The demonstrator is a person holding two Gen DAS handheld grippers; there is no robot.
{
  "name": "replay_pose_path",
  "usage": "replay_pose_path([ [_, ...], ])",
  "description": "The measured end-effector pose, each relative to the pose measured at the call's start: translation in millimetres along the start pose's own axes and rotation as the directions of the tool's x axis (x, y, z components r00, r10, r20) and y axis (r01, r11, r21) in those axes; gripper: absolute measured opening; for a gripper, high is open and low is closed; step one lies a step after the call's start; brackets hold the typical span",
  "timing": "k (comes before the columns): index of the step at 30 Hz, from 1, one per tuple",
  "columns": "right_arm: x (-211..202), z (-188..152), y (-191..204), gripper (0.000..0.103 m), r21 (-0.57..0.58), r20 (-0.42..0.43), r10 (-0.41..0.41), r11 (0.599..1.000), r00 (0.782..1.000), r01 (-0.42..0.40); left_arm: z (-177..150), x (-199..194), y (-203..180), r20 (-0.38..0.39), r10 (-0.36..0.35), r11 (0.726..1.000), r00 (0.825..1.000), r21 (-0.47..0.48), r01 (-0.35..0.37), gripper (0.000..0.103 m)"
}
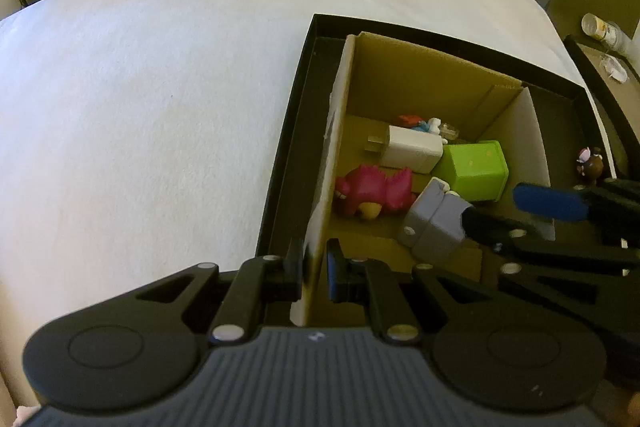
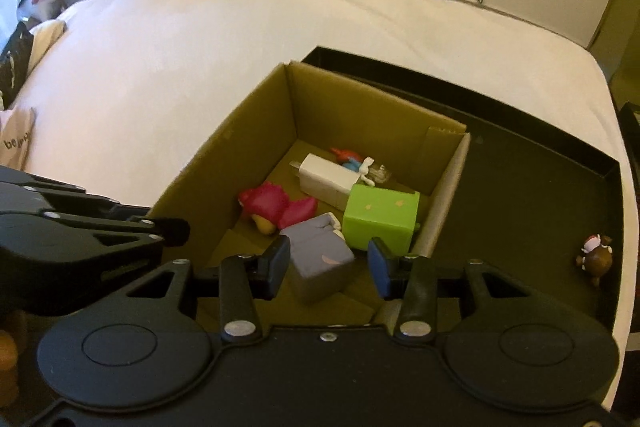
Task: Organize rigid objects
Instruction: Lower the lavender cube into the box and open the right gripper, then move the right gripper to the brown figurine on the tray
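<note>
A cardboard box (image 1: 420, 75) (image 2: 256, 131) stands inside a black tray (image 1: 288, 131) (image 2: 560, 163) on a white bed. In the box lie a grey block toy (image 1: 434, 223) (image 2: 320, 259), a green cube (image 1: 474, 167) (image 2: 380, 221), a pink figure (image 1: 376, 193) (image 2: 276, 207), a white charger (image 1: 412, 147) (image 2: 328, 179) and a small red-blue figure (image 1: 418, 123) (image 2: 348, 157). My left gripper (image 1: 314, 271) is shut on the box's left wall. My right gripper (image 2: 328, 265) is open, its fingers either side of the grey block, which rests in the box.
A small brown figurine (image 1: 590, 165) (image 2: 598, 257) stands in the black tray to the right of the box. The white bed (image 1: 160, 107) spreads left and beyond. A side table with a cup (image 1: 600, 27) is at the far right.
</note>
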State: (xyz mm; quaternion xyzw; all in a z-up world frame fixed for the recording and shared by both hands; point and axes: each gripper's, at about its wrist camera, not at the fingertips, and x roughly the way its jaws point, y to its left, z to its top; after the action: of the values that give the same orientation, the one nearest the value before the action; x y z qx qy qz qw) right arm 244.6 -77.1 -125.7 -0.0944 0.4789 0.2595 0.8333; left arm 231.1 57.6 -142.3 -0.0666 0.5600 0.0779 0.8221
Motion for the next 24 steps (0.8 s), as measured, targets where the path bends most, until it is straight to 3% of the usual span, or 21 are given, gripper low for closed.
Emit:
replay_pose_path([
  [15, -30.8, -6.4, -26.9, 0.046, 0.08, 0.102, 0.007, 0.997, 0.995, -0.015, -0.8, 1.6, -5.1, -0.005, 0.03, 0.999, 1.0, 0.013, -0.03, 0.01],
  [24, -35.9, -17.6, -58.7, 0.051, 0.156, 0.152, -0.051, 0.987, 0.987, 0.027, -0.8, 1.6, -7.1, -0.005, 0.047, 0.999, 0.999, 0.023, -0.047, 0.01],
])
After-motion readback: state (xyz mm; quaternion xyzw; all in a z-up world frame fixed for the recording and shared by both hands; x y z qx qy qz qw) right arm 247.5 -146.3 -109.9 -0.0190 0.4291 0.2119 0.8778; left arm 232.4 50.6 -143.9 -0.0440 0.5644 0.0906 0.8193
